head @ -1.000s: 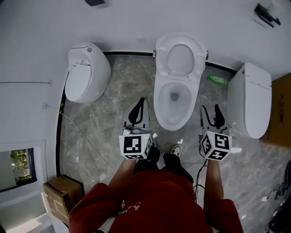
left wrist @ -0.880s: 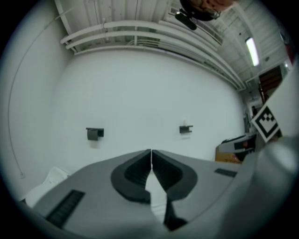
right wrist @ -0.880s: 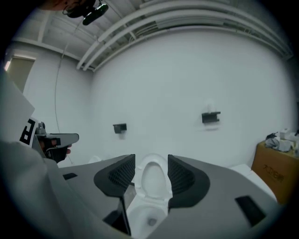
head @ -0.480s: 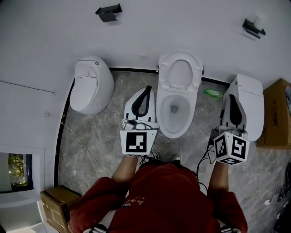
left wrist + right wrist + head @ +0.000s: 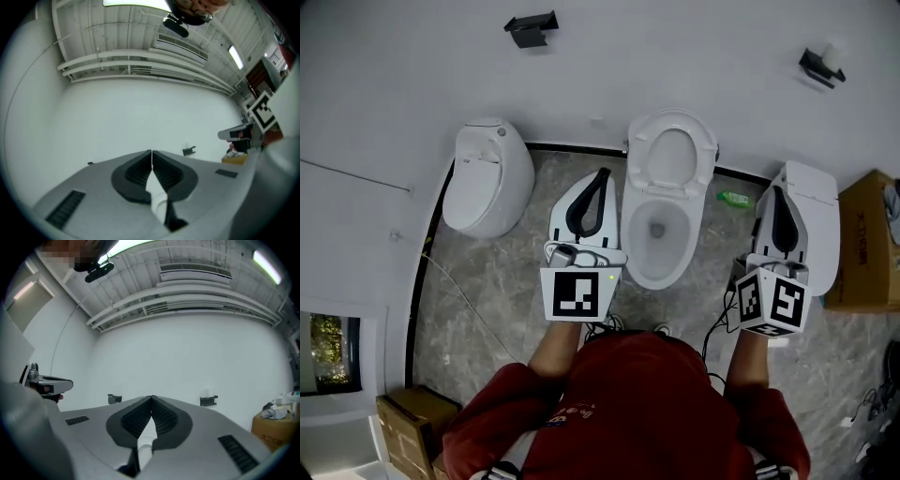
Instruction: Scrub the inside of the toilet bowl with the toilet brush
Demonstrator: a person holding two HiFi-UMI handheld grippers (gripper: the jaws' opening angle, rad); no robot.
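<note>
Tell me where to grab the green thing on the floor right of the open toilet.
Take the green thing across its narrow middle, straight down from above. It lies flat, long axis sideways in the head view, in the gap between the open toilet and the closed toilet, so a side approach looks cramped. What it is, I cannot tell.

Just right of the open toilet (image 5: 661, 220), a green item (image 5: 733, 198) on the floor (image 5: 487, 281) is too small to identify. Farther right of the toilet, the right claw (image 5: 778, 192) covers part of a closed toilet (image 5: 816, 211), and a cardboard box (image 5: 862, 244) is cut off by the picture's edge. Beside the toilet's left flank, the left claw (image 5: 601, 174) hides a strip of floor. Below the toilet, the person's red top (image 5: 628, 412) hides the legs and most of both shoes (image 5: 661, 329). Far below-left, a second box (image 5: 417, 412) sits partly behind the red sleeve.
</note>
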